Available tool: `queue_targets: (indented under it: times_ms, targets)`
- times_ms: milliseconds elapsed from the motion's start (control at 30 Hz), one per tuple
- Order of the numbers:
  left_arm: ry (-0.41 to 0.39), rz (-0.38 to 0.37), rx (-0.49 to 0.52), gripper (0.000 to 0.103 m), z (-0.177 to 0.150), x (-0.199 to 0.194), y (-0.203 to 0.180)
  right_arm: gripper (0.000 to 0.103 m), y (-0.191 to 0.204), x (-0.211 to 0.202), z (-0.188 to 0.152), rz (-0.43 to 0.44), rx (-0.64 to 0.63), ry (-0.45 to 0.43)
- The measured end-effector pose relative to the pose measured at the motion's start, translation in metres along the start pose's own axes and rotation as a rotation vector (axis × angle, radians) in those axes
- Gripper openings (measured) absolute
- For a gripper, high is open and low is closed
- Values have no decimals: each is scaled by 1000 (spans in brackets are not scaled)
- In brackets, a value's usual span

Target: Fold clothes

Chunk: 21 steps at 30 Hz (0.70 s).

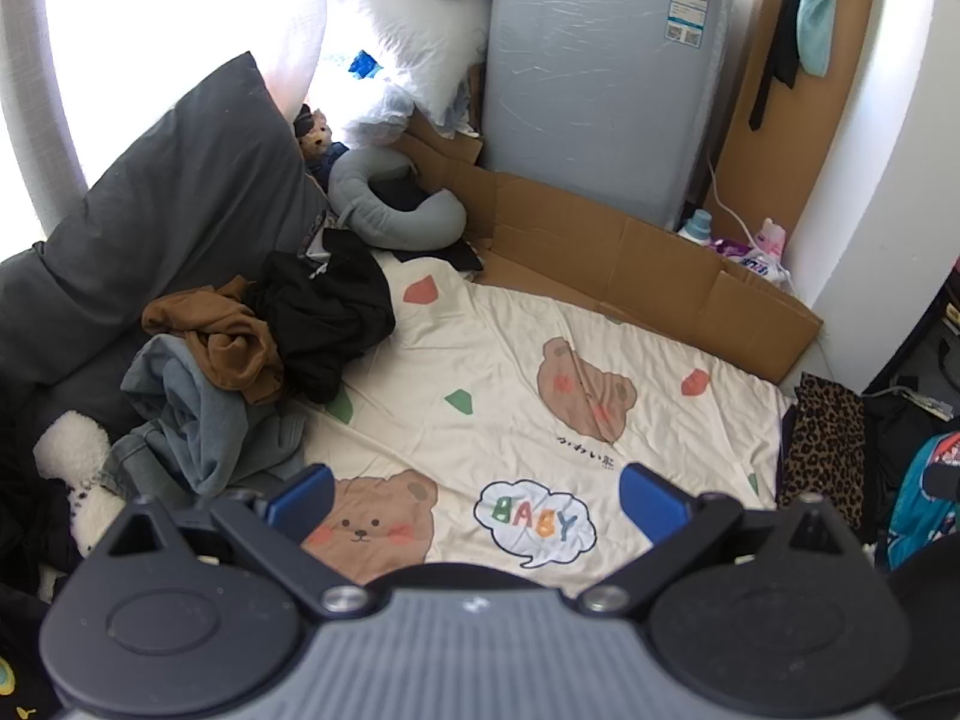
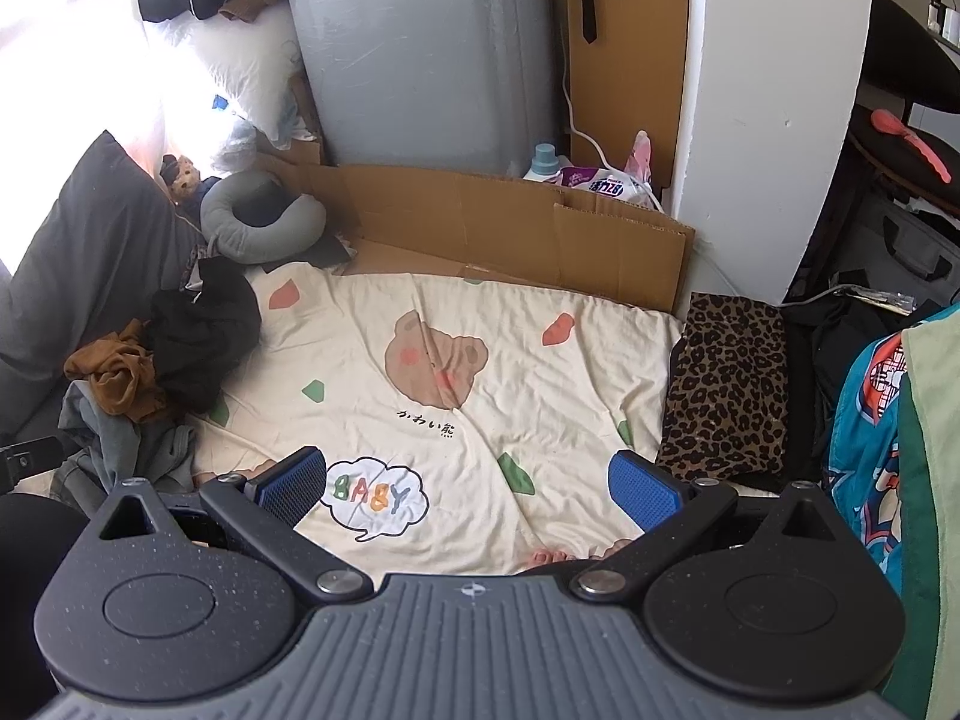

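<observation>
Fingers of both grippers spread wide, empty: left gripper (image 1: 477,495), right gripper (image 2: 468,480), both hovering over the bed (image 1: 540,372). Clothes pile (image 1: 252,360) heaped at the bed's left edge against a grey pillow (image 1: 168,192), ahead-left of both. No clear long axis. Left gripper judged nearer; black top (image 1: 330,312) uppermost.

Clothes pile (image 1: 252,354) lies left on the sheet (image 1: 510,372), cardboard (image 1: 600,252) behind.
</observation>
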State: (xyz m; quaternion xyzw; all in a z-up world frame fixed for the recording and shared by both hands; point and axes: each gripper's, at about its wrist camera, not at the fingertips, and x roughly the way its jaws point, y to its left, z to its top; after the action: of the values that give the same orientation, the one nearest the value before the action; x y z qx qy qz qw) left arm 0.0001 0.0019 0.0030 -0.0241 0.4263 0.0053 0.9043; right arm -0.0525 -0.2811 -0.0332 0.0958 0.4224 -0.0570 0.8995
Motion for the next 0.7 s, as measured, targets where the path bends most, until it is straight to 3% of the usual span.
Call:
queue_targets:
  times_ms: [700]
  targets:
    - [25,-18,33,102,6,1,-1,103,-1,6,14,16,20,17]
